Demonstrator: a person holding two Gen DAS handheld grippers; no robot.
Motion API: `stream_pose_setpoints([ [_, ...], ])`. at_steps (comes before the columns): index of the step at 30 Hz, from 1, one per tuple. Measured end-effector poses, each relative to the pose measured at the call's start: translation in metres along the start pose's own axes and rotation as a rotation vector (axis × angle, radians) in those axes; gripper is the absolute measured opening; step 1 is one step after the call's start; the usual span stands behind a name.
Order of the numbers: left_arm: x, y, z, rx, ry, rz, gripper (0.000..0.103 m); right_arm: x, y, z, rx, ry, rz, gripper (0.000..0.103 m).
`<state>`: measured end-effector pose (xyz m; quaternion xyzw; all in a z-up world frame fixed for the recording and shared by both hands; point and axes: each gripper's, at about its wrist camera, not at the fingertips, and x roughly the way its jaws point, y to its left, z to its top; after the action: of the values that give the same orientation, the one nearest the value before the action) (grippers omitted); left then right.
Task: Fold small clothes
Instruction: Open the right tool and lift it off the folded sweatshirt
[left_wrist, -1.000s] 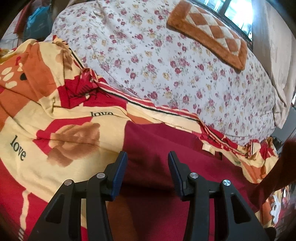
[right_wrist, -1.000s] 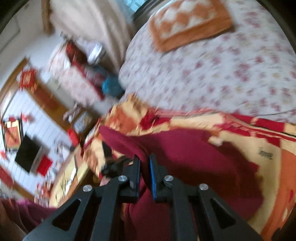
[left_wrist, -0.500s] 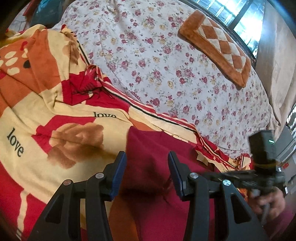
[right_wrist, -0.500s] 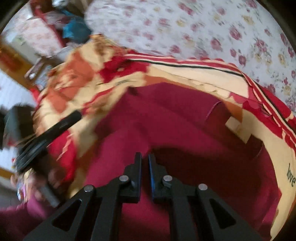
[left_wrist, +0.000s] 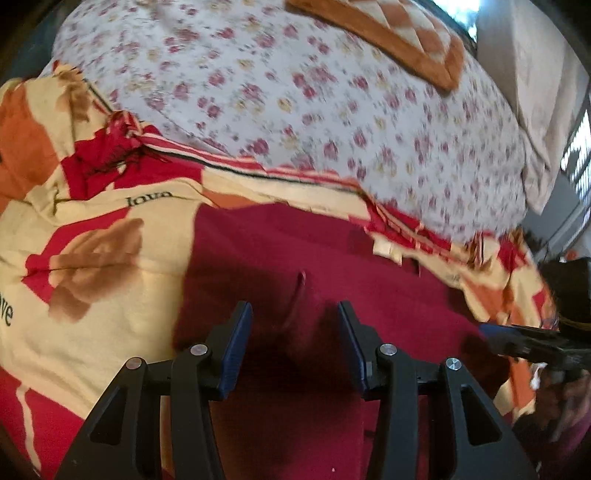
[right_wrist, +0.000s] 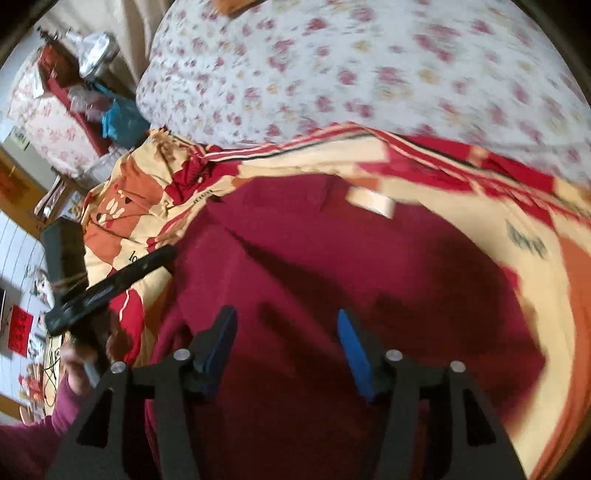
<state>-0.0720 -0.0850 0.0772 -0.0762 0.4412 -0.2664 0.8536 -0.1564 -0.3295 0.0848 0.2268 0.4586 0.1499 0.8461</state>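
Daylit fisheye frames, motion-blurred floral bedsheet (left_wrist: 332, 110), dark vignetted corners, soft shadows

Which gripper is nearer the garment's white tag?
Right, by a modest margin. The right gripper hovers over the garment below the tag; the left gripper sits farther left.

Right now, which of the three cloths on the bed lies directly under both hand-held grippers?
The plain dark red garment, not the yellow-and-red "love" blanket beneath it or the flowered sheet beyond.
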Motion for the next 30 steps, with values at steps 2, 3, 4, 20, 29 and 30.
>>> stream_pose_setpoints([
  [2, 0.003, -0.009, -0.005, 0.038, 0.012, 0.001, 0.025, -0.014, -0.011, -0.019, 0.028, -0.014, -0.007, 0.06],
  [3, 0.004, -0.012, -0.007, 0.055, 0.014, 0.0, 0.025, -0.022, -0.015, -0.03, 0.04, -0.031, -0.017, 0.06],
  [4, 0.005, -0.016, -0.008, 0.078, 0.017, 0.008, 0.024, -0.031, -0.019, -0.038, 0.05, -0.047, -0.021, 0.06],
  [20, -0.048, -0.012, 0.034, 0.023, -0.218, -0.028, 0.0, -0.082, -0.062, -0.06, 0.134, -0.149, -0.192, 0.063],
  [29, -0.013, 0.015, 0.022, -0.064, -0.109, 0.021, 0.0, -0.042, -0.098, -0.021, 0.198, -0.138, -0.347, 0.068],
  [30, -0.013, 0.014, 0.022, -0.057, -0.114, 0.021, 0.0, -0.035, -0.104, -0.021, 0.228, -0.12, -0.313, 0.042],
])
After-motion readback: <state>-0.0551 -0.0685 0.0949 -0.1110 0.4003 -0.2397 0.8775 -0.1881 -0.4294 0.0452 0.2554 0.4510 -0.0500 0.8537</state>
